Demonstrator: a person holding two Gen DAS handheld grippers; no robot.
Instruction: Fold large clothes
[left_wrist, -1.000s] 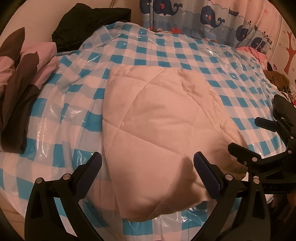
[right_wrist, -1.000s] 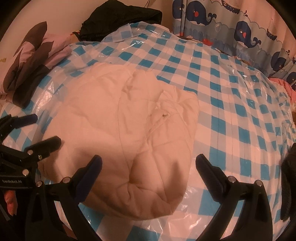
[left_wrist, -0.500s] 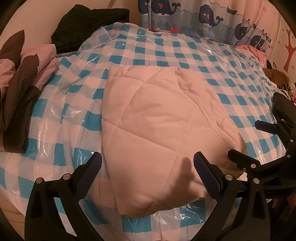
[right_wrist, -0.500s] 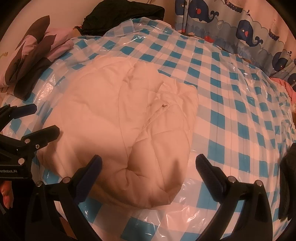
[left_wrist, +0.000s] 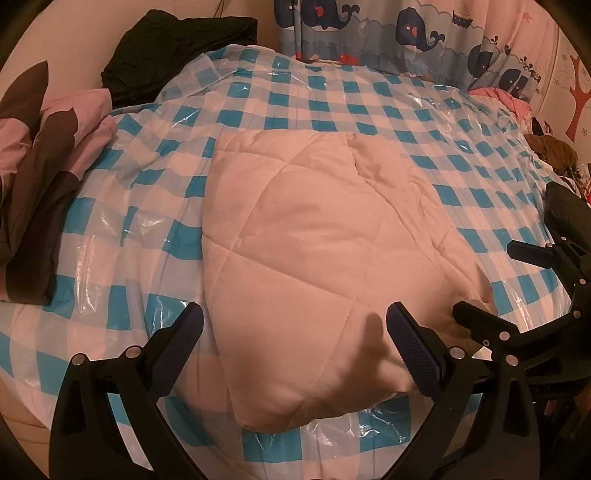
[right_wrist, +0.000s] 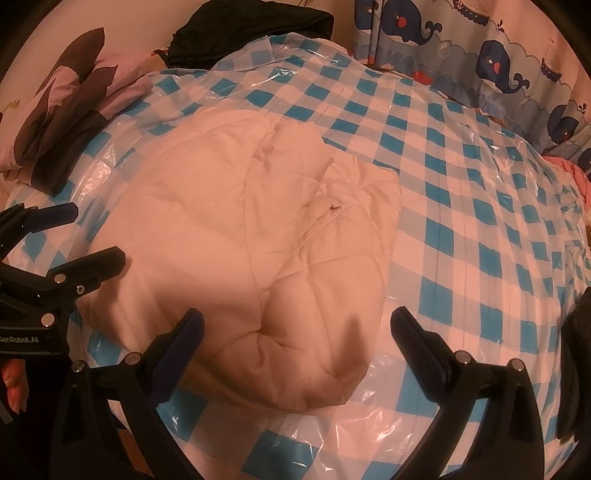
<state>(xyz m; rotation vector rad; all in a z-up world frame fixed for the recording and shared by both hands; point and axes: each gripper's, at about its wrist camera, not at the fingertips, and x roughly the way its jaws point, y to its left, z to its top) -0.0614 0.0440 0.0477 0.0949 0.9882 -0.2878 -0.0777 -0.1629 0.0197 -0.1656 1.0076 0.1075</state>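
Observation:
A cream quilted padded garment (left_wrist: 314, 258) lies folded into a compact bundle on the blue-and-white checked plastic sheet (left_wrist: 332, 107) that covers the bed. My left gripper (left_wrist: 295, 339) hangs open just above the bundle's near edge, holding nothing. From the right wrist, the same garment (right_wrist: 251, 251) shows its rolled fold at the near end. The right gripper (right_wrist: 295, 339) is open over that near end and also holds nothing. Each gripper appears in the other's view: the right gripper (left_wrist: 517, 291) at the right edge, the left gripper (right_wrist: 70, 240) at the left edge.
A pink-and-brown folded cloth (left_wrist: 48, 170) lies at the bed's left side. A black garment (left_wrist: 177, 48) sits at the far left corner. A whale-print curtain (left_wrist: 406, 33) hangs behind the bed. Pink and brown items (left_wrist: 543, 144) lie at the far right.
Both grippers have drawn back slightly from the bundle while staying open. The garment has not moved.

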